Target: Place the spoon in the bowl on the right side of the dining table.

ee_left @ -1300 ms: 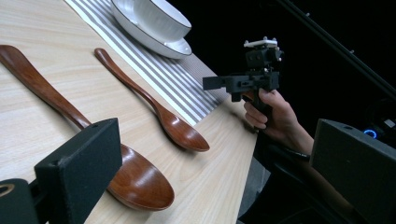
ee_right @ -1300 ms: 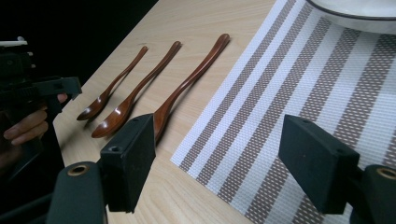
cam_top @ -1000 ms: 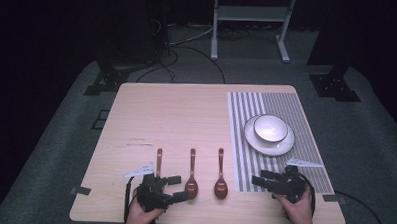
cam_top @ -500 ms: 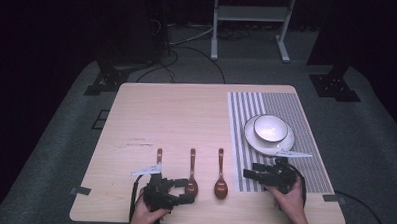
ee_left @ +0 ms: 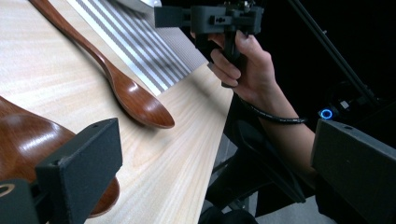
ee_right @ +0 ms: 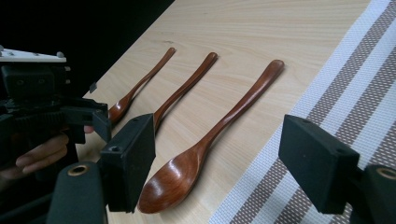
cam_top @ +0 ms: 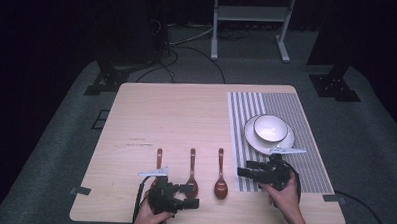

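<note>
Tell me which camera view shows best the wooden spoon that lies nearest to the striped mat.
The right gripper view: that spoon lies whole and close between the open jaws. The high view shows the spoon whole but small. The left gripper view shows its bowl and part of its handle.

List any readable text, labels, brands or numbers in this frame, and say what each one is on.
None can be read. The three wooden spoons, striped placemat, bowl, table and both grippers, left gripper and right gripper, carry no legible markings. Faint marks on the tabletop are too small to read.
</note>
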`<move>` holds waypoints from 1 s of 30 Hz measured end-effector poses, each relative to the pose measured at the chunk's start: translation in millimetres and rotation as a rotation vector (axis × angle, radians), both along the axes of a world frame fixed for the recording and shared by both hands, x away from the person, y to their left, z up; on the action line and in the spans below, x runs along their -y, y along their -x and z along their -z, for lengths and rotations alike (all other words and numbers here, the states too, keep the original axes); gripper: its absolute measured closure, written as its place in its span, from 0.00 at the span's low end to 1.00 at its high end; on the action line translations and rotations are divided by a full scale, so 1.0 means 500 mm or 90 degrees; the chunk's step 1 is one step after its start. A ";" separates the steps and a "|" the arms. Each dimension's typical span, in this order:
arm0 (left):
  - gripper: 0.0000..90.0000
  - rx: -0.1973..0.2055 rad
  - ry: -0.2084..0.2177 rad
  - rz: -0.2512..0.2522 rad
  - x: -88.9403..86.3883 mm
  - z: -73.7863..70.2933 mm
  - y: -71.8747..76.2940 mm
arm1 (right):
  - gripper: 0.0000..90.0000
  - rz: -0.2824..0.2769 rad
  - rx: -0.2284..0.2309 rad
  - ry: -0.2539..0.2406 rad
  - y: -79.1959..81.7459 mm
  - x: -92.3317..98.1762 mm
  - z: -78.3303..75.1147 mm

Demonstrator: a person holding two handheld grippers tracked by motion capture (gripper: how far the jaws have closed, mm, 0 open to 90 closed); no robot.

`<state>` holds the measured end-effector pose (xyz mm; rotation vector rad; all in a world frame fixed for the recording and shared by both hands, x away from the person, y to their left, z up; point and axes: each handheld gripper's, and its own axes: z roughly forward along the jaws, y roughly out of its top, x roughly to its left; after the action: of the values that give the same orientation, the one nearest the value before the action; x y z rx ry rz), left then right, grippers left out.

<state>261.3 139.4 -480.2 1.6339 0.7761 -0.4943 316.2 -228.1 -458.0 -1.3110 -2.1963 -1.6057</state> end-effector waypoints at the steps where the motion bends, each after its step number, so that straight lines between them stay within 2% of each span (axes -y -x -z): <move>1: 0.01 -0.002 -0.001 0.003 0.001 0.001 0.000 | 0.29 -0.003 0.000 0.001 0.000 -0.002 -0.001; 16: 0.01 -0.007 -0.025 0.017 0.006 0.010 0.004 | 0.29 -0.036 0.004 0.015 -0.001 -0.032 -0.013; 27: 0.01 -0.010 -0.043 0.025 0.013 0.021 0.004 | 0.29 -0.039 0.015 0.017 -0.006 -0.048 -0.026; 30: 0.01 -0.008 -0.067 0.026 0.014 0.026 0.003 | 0.29 -0.044 0.016 0.017 -0.007 -0.052 -0.027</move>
<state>259.6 132.4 -493.1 1.7488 0.7912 -0.5009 319.8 -202.1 -444.5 -1.2146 -2.2598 -1.5827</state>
